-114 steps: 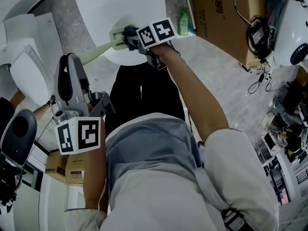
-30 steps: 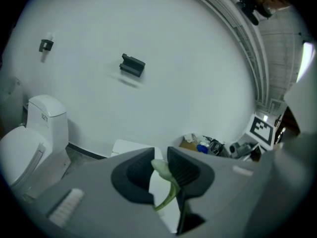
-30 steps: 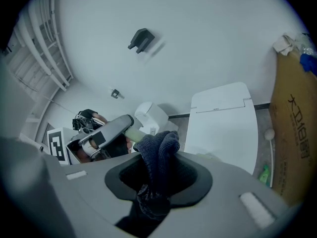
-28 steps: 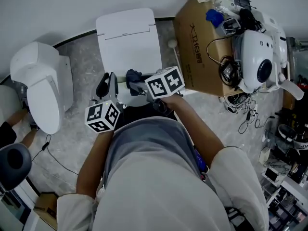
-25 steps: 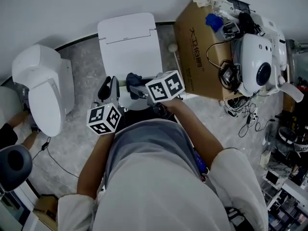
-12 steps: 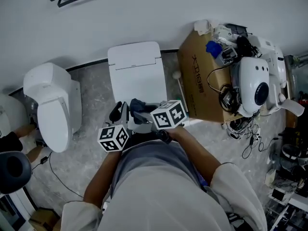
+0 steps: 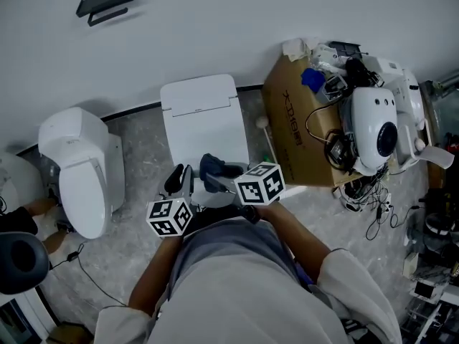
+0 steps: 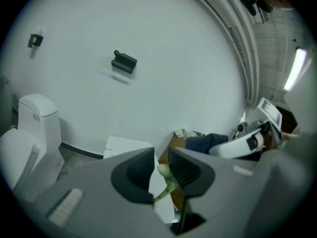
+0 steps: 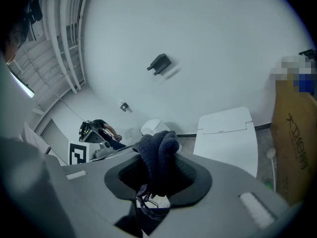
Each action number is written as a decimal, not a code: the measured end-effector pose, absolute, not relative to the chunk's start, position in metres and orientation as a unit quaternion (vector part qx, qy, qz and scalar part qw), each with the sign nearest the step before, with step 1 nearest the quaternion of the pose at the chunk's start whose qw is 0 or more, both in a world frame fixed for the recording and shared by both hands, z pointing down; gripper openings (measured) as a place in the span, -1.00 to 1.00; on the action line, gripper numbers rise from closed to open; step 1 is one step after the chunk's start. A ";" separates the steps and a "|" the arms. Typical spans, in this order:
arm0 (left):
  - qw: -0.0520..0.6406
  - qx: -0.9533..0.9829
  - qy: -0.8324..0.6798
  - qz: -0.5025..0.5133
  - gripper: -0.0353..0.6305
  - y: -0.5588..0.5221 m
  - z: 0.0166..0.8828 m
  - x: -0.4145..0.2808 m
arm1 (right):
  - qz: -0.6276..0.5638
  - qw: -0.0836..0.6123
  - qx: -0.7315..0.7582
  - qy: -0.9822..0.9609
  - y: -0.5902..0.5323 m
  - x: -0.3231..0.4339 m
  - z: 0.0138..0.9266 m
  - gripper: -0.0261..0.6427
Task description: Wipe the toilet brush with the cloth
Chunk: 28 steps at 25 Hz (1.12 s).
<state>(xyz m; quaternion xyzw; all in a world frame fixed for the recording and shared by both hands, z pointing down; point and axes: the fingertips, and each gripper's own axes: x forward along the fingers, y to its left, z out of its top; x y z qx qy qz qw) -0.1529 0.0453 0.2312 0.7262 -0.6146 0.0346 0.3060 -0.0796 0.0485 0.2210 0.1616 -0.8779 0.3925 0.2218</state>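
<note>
My left gripper (image 8: 159, 170) is shut on the pale green handle of the toilet brush (image 8: 166, 178), which runs down between the jaws; the brush head is hidden. In the head view the left gripper (image 7: 181, 178) sits over the front of the white toilet (image 7: 204, 120). Right beside it, my right gripper (image 7: 214, 173) is shut on a dark blue cloth (image 7: 215, 168). The right gripper view shows the cloth (image 9: 159, 155) bunched and standing up out of that gripper's (image 9: 157, 176) jaws. The two grippers are close together, nearly touching.
A second white toilet (image 7: 79, 170) stands at the left. To the right of the toilet are a cardboard box (image 7: 294, 131), a white round-headed stick (image 7: 262, 125) and a white machine with cables (image 7: 376, 131). A white wall with a dark bracket (image 7: 105, 2) lies behind.
The head view has pulled back and shows more wall. Both grippers sit lower in the picture and have closed in on each other, still holding the brush handle and the cloth.
</note>
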 end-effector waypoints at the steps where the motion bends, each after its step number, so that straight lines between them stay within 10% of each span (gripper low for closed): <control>1: 0.306 0.726 -0.614 0.032 -0.89 0.047 0.229 -0.154 | 0.388 0.223 0.171 -0.878 0.048 -0.076 0.222 -0.59; 28: 0.221 0.738 -0.637 -0.016 -0.89 0.081 0.116 -0.181 | 0.233 0.210 0.288 -0.905 0.044 0.000 0.153 -0.59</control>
